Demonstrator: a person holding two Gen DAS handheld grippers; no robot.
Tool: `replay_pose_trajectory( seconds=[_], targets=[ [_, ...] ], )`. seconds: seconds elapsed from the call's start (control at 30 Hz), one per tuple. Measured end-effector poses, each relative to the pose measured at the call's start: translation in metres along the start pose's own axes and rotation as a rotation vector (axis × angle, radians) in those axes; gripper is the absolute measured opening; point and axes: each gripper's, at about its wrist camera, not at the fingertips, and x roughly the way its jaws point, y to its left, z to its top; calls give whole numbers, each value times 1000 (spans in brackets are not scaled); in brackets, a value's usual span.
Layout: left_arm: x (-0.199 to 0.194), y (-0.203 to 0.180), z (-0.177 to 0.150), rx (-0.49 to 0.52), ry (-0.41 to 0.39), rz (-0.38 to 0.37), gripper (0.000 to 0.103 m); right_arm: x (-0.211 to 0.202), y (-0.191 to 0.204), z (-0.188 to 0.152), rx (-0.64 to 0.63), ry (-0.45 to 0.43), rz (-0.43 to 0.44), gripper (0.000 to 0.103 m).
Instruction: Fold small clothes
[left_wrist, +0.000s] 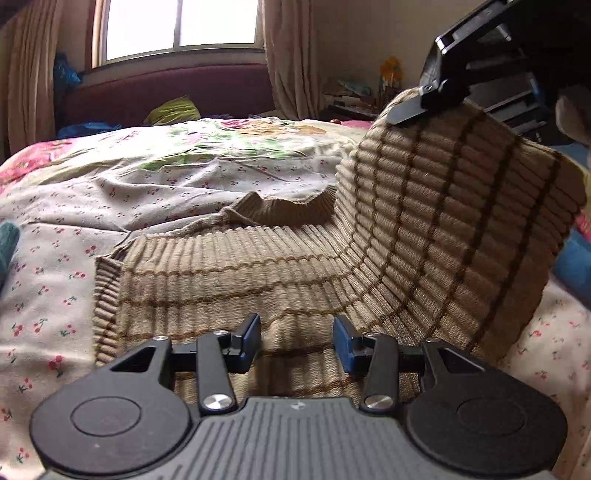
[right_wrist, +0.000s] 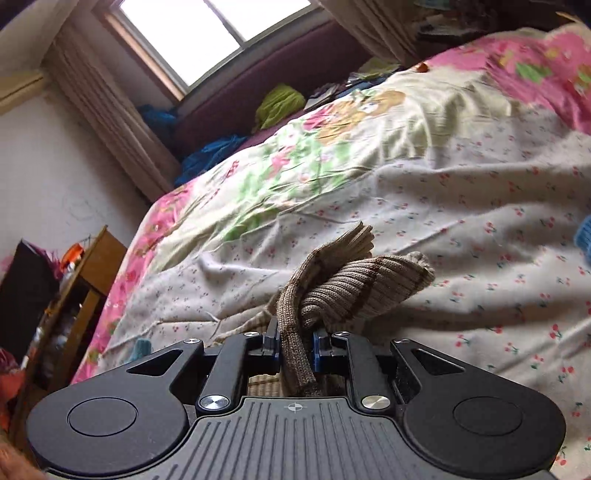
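From the left wrist camera, I see the sweater, a tan ribbed knit with brown stripes, lying flat on the bed just ahead of me, its collar pointing toward the headboard end. My left gripper hangs just above the hem with its jaws apart and nothing between them. The right-hand side of the knit is lifted and curls up over the body, pinched at its top edge by the right gripper. The lifted panel holds a smooth curve and does not flop, so I judge the knit thick and fairly springy, soft but with some body, and light enough for one pinch to carry. The ribs should give good friction against the pads.

From the right wrist camera, my right gripper is clamped on a bunched edge of the sweater, several layers thick, with a fold spilling out past the fingertips over the bed. That bunching is bulky, so I expect the edge to land lumpy unless it is laid down and smoothed. For the left side, I would take the hem corner or side seam, where the ribbing is dense.
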Motion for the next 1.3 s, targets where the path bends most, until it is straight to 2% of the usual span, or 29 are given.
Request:
replay_pose_trajectory(
  seconds=[0.17,0.27,0.37,0.5,0.6,0.7,0.8,0.97,1.03,1.1,1.17,1.23,1.3],
  targets=[
    [-45,43,-11,-139,-29,-24,52,63,80,-13,-163,100,-42,16],
    [-64,58,-25,-190,-39,-17,52,99,109,-35,-197,219,-37,20],
    [-72,69,-35,-233,-36,-15,52,98,123,-45,-223,219,-14,21],
    [-76,78,-33,-284,-56,-45,52,79,122,-35,-258,163,-19,21],
    [-84,76,-31,-300,-96,-34,52,80,110,-26,-267,153,-58,24],
    [-100,76,-28,-329,-164,-40,52,84,94,-25,-261,165,-81,26],
    [-106,71,-18,-311,-213,-53,54,94,87,-29,-257,209,-72,27],
    [-66,54,-9,-243,-113,-56,53,119,111,-37,-361,256,-52,36],
    [-54,53,-19,-247,-49,-47,51,133,123,-41,-434,269,-87,45],
    [-50,54,-27,-233,-15,-36,46,149,128,-47,-481,274,-126,43],
    [-49,56,-33,-226,6,-43,42,159,130,-51,-494,275,-154,30],
    [-53,60,-34,-240,1,-44,35,155,132,-50,-476,265,-134,15],
    [-59,66,-35,-268,-14,-50,33,144,139,-48,-478,242,-101,13]
  ],
)
